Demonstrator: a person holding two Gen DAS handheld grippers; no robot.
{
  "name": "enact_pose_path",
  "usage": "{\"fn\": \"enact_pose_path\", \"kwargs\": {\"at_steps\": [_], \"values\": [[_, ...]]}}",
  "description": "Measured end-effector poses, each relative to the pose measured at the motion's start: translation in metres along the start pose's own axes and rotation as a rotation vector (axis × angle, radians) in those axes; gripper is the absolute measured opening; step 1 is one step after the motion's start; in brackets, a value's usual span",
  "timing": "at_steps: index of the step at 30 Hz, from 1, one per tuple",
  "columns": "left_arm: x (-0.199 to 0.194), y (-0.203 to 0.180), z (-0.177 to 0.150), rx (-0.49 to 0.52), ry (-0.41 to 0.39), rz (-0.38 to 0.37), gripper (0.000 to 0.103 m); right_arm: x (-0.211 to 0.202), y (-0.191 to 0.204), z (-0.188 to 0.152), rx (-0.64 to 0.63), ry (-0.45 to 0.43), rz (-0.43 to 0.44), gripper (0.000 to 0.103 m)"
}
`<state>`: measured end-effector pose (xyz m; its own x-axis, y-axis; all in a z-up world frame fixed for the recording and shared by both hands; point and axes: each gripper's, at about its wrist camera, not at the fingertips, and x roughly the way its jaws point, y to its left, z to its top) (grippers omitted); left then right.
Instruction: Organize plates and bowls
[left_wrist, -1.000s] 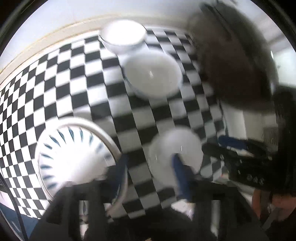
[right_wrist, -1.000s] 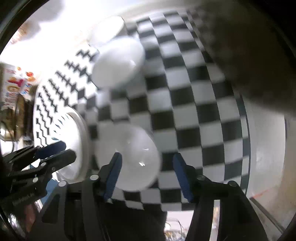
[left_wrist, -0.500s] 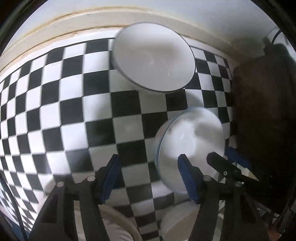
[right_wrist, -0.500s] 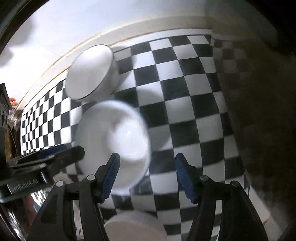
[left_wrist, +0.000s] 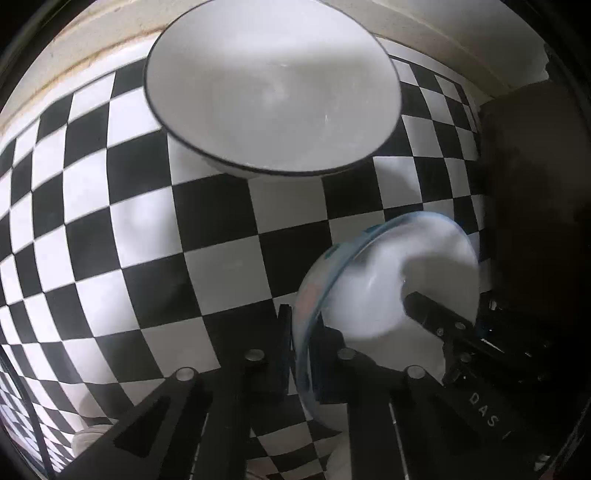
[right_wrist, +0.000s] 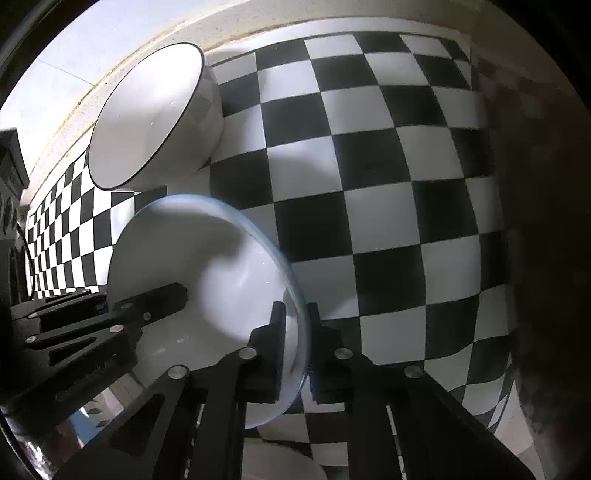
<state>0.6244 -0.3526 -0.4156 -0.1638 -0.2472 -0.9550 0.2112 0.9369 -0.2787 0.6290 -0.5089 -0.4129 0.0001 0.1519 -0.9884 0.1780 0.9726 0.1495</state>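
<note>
Both grippers have dropped onto the blue-rimmed bowl (left_wrist: 384, 291) since the earlier frame; fingers just closed.
Left gripper (left_wrist: 301, 347) pinches the near-left rim, right gripper (right_wrist: 295, 343) the opposite rim, wall between each pair. Bowl appears tilted, perhaps just off the checkered surface (left_wrist: 221, 229); blur prevents certainty. Black-rimmed bowl (left_wrist: 273, 85) sits just beyond, ahead of both, likely the nesting target.

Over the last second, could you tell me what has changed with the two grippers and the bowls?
Both grippers moved in and closed on opposite sides of the blue-rimmed bowl: left gripper and right gripper have just clamped its rim. The black-rimmed bowl stayed put on the checkered cloth.
</note>
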Motion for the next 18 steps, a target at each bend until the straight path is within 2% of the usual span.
{"fn": "enact_pose_path", "kwargs": {"at_steps": [11,18], "values": [[-0.011,-0.007,-0.003,0.019,-0.029,0.049,0.007,-0.009,0.006,-0.001,-0.012,-0.012,0.005,0.008],[-0.044,-0.018,-0.021,0.040,-0.085,0.060,0.007,-0.038,0.009,-0.003,-0.025,-0.056,0.024,0.008]]}}
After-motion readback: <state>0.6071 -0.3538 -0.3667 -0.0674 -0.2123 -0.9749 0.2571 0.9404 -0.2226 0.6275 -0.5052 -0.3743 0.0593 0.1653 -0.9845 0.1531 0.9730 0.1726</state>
